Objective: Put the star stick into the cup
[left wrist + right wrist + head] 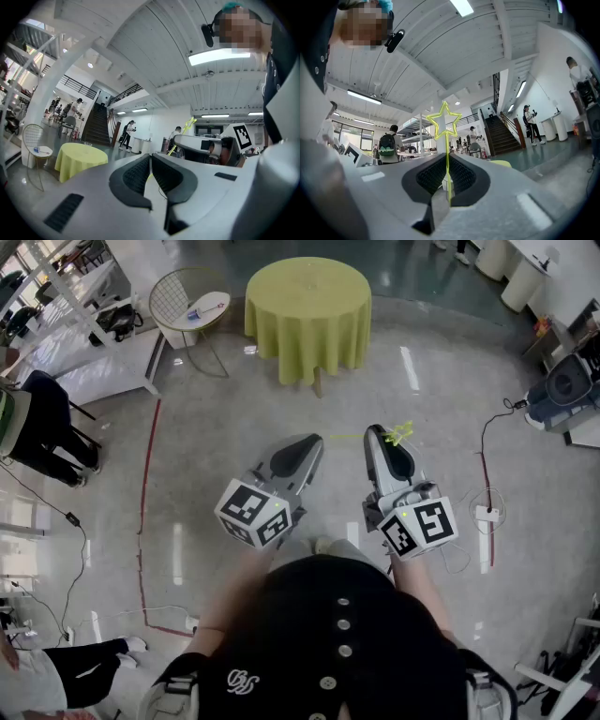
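Yellow-green star stick (447, 140) stands upright, pinched between my right gripper's (446, 160) closed fingers (430, 176), its star above their tips. My left gripper (150, 163) sits beside it, fingers (134, 175) pressed together on nothing. Both hover over the floor (234, 399), well short of the green-clothed table (307, 296).
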`<state>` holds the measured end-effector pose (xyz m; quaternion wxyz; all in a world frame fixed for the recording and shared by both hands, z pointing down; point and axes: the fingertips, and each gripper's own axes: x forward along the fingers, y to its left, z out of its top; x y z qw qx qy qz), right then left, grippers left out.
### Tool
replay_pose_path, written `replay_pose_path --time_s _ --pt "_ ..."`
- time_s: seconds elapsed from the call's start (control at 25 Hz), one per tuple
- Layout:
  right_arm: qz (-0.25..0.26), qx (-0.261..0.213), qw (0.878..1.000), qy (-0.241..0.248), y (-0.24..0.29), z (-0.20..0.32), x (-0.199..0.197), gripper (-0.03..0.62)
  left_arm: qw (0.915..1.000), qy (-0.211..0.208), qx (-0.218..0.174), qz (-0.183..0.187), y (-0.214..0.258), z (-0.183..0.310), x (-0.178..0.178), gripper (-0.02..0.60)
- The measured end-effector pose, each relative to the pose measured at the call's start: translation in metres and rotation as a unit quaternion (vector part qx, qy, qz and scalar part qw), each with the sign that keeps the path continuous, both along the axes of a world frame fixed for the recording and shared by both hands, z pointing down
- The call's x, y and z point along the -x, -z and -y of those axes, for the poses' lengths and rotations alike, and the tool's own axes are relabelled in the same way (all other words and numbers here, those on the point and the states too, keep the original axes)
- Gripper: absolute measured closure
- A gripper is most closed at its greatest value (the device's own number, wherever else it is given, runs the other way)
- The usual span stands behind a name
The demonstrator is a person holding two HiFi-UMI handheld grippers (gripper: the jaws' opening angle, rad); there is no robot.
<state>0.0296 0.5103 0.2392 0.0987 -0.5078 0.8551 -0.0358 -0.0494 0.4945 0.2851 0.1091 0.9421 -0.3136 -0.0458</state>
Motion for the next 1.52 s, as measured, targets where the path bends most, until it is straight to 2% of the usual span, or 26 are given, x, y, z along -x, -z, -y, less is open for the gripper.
replay_pose_path --time_s 0.2,0.48,0.68,0.88,1.0,1.28,1.52 --pt "-0.014 0.003 1.000 0.008 0.001 0.001 0.002 0.577 0.9999 -0.006 -0.006 0.010 0.005 0.004 -0.003 0.558" --pt "-0.029 0.017 0.999 0.007 -0.009 0.003 0.003 0.577 0.9998 0.002 0.018 0.012 -0.011 0.004 0.004 0.558" --pt "0.003 0.023 1.000 0.007 -0.013 0.007 -0.001 0.577 0.9997 -0.005 0.020 0.015 -0.013 0.001 0.000 0.558" --pt "-0.032 0.015 0.999 0.025 -0.012 0.008 0.006 0.577 0.9996 -0.003 0.023 0.019 -0.012 0.004 -0.005 0.558" --pt "-0.044 0.018 0.998 0.029 -0.017 0.008 -0.003 0.576 0.9994 0.000 0.026 0.021 -0.020 0.002 -0.012 0.558" --pt "-0.036 0.020 0.999 0.032 -0.020 0.010 -0.031 0.577 0.9995 -0.001 0.028 0.013 -0.023 0.000 -0.042 0.558" --pt "-0.031 0.031 0.998 0.040 -0.031 0.024 -0.033 0.577 0.9989 0.004 0.046 0.011 -0.036 0.013 -0.043 0.558"
